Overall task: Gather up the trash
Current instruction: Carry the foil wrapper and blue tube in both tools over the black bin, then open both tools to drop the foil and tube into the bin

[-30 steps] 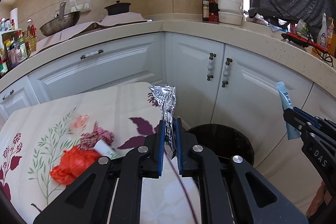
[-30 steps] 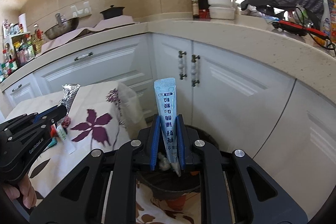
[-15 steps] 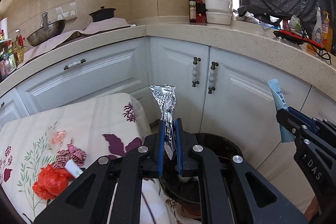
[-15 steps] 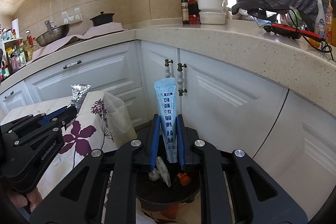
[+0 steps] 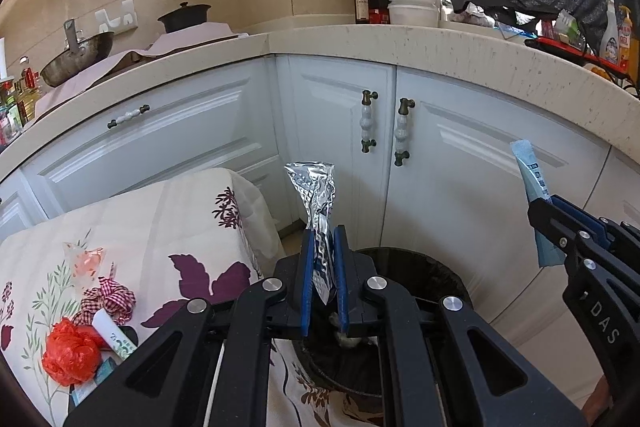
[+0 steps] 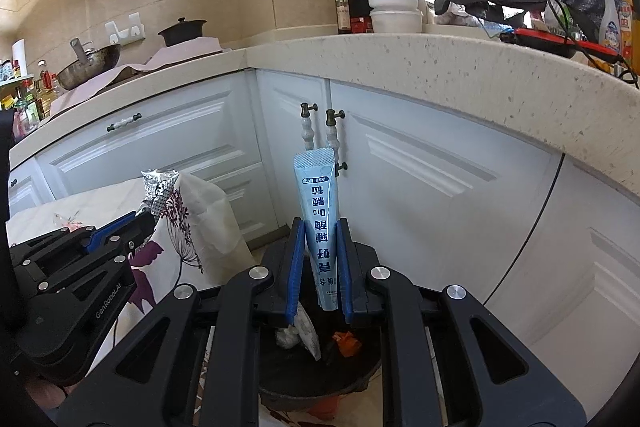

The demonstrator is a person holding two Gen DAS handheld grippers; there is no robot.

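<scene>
Legibly, the body of the right gripper [image 5: 538, 211] carries the letters "DAS" in the left wrist view, and the body of the left gripper [image 6: 146, 217] reads "GenRobot.AI" in the right wrist view. The blue sachet [image 6: 322, 227] bears printed characters, seen upside down and too small to read with confidence; a narrow dark band crosses its far end.

Left gripper [image 5: 323, 267]: blue-padded fingers [image 5: 306, 267] drawn close together and clamped on a crinkled foil wrapper [image 5: 314, 195], which stands upright out of the grip, its wide end far from the camera.

Right gripper [image 6: 320, 259]: fingers [image 6: 296, 267] likewise nearly together, clamped on the blue sachet, which rises upright between the pads. In the left wrist view the sachet [image 5: 532, 187] projects above the right gripper at the right edge.

Below both grips sits a black bin [image 5: 436, 275], on the floor against the white corner cabinets [image 5: 460, 167]. The bin [image 6: 360, 367] holds crumpled white scraps [image 6: 298, 335] and an orange scrap [image 6: 346, 341].

To the left a flowered cloth [image 5: 160, 219] covers a worktop. On it lie a red crumpled bag [image 5: 70, 355], a red-checked cloth scrap [image 5: 106, 301], a white tube [image 5: 112, 333] and a clear wrapper [image 5: 84, 259], all well apart from the bin.
</scene>
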